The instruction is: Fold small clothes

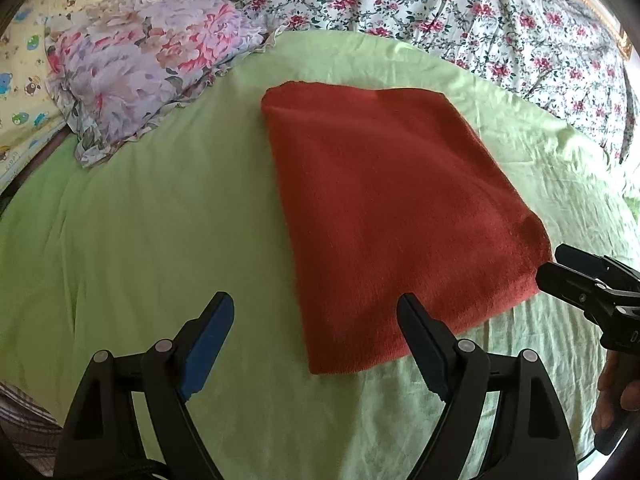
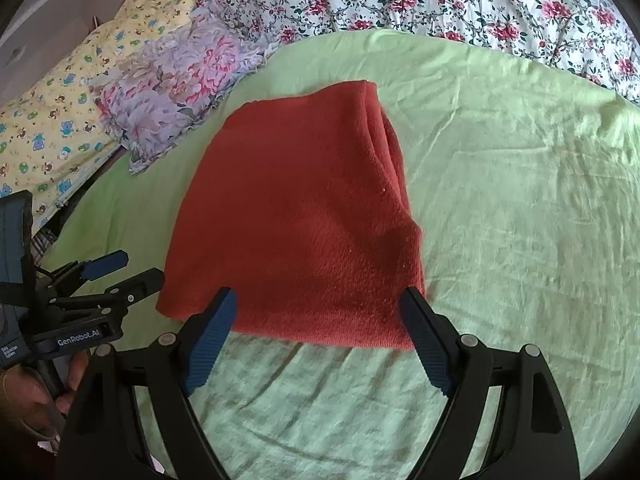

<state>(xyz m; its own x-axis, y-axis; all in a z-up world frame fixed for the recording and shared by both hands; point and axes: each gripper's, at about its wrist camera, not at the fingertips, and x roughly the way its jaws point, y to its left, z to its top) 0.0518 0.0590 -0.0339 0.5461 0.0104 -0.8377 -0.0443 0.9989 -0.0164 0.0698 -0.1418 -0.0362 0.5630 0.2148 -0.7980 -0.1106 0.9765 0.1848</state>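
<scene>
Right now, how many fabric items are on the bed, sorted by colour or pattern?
Red: 1, folded red cloth
Green: 1, green sheet
White with red flowers: 1, floral bedspread
Purple floral: 1, ruffled pillow
Yellow cartoon print: 1, yellow fabric
Total: 5

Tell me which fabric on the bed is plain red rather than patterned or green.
The folded red cloth lying on the green sheet. The ruffled pillow and the far bedspread are floral; the sheet is plain green.
</scene>
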